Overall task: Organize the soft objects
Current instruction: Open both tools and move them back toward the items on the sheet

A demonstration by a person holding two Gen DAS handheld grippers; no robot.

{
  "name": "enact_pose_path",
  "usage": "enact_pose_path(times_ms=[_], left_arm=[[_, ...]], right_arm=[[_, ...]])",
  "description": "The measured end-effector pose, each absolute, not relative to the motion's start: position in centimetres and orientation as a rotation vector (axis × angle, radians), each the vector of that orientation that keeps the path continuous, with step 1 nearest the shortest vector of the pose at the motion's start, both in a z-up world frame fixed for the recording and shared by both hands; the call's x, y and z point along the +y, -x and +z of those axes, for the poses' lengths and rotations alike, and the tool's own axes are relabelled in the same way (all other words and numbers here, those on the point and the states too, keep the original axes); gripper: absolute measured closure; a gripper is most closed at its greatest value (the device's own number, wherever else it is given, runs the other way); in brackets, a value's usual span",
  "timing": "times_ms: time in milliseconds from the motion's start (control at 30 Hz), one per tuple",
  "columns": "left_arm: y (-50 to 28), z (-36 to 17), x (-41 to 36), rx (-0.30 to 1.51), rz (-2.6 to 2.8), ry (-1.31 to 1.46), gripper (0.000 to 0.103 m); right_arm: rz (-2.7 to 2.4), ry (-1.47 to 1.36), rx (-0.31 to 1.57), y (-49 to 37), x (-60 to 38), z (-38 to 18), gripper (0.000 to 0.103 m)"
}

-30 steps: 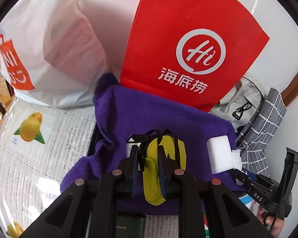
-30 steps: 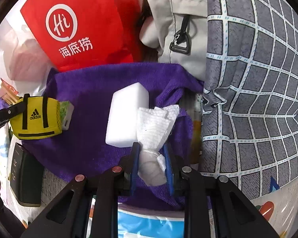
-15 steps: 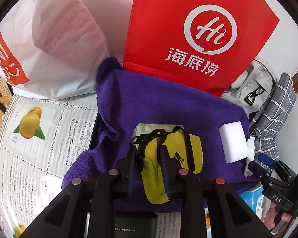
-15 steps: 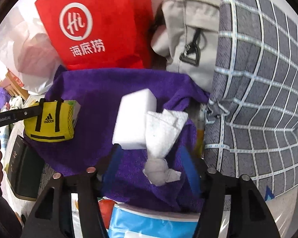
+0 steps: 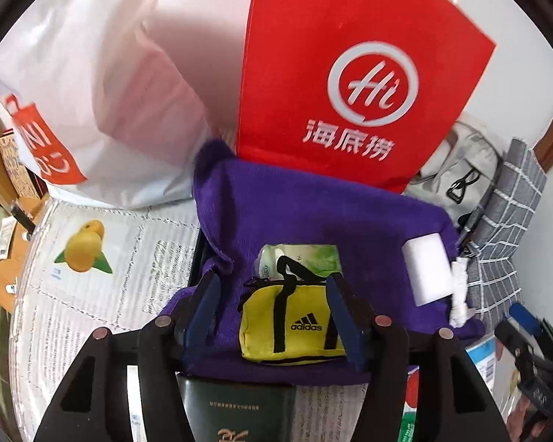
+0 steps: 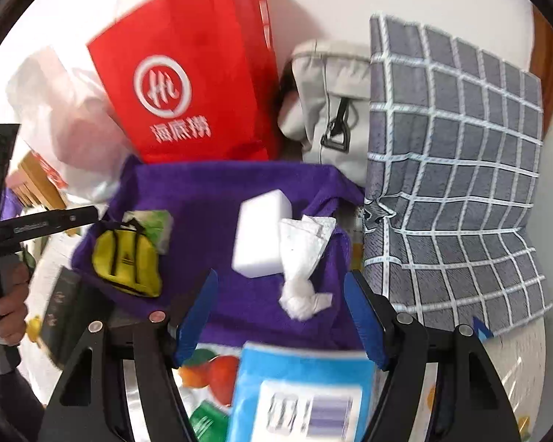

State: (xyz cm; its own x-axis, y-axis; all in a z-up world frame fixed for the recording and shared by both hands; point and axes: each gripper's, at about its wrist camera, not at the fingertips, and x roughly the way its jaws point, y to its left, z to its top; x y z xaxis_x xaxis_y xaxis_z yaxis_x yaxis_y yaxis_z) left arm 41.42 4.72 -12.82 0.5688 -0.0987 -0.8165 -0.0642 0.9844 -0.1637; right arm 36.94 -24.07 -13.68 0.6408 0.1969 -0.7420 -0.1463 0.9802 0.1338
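Both tongs are letting go over the spread purple terry towel (image 5: 350, 221), which is carrying all the soft items.

Left gripper (image 5: 272, 309): jaws are opening. The small yellow fabric pouch with black straps and logo (image 5: 291, 328) is lying between the blue pads, near the towel's near edge. The left pad is standing clear of it; the right pad is close against its end, and whether it is touching I cannot tell. No squeeze visible. A green-and-white soft tissue pack (image 5: 306, 258) is lying just behind the pouch, touching it.

Right gripper (image 6: 280, 313): jaws are opening, wide apart. The crumpled white paper towel twist (image 6: 302, 258) is sitting on the towel between and ahead of the pads, not pressed by either. Its upper end is leaning on the white rectangular foam sponge block (image 6: 261, 232), toward the towel's right edge.

Handling judgement:
- Pouch: light, padded, is likely sagging under a pinch. Best hold looks like across the short body, or by the strap loop at its top.
- Paper twist: nearly weightless, tears and unrolls easily. Take the knotted lower wad, light pressure.
- Sponge: light, springy, compresses then rebounds. Grip across the narrow faces, mid-length.
- Towel: limp and is bunching at its left and right edges; dragging anything across it risks pulling it along.
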Motion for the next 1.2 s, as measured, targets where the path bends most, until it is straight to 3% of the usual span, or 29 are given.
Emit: enact_pose_path(times_ms=[267,467,800,933,1000,1200], left_arm=[[-37.4,-11.4,5.5,0.930,-0.015,0.194,0.045],[-32.5,-12.1,6.9,0.931,-0.025,0.208,0.045],[-24.2,-14.7,10.5,0.876,0.133,0.181,0.045],[-22.1,-16.2,12.2,0.893,0.139,0.233,0.045],[-21.2,-16.8,12.9,0.898,0.143,0.255,0.045],[-19.4,-18.2,13.7,0.924,0.131,0.303,0.045]], right_arm=[[0.247,-0.069,0.846,-28.3,-21.9,-13.4,0.033],[0.249,-0.086,0.889,-22.5,-20.7,-15.5,0.051],[0.202,-0.125,0.990,-19.6,-18.1,-20.2,0.048],[0.149,-0.149,0.999,-20.5,-17.4,-21.4,0.048],[0.118,-0.144,1.002,-21.3,-17.2,-21.8,0.042],[0.086,-0.168,1.009,-23.3,-16.4,-23.6,0.042]])
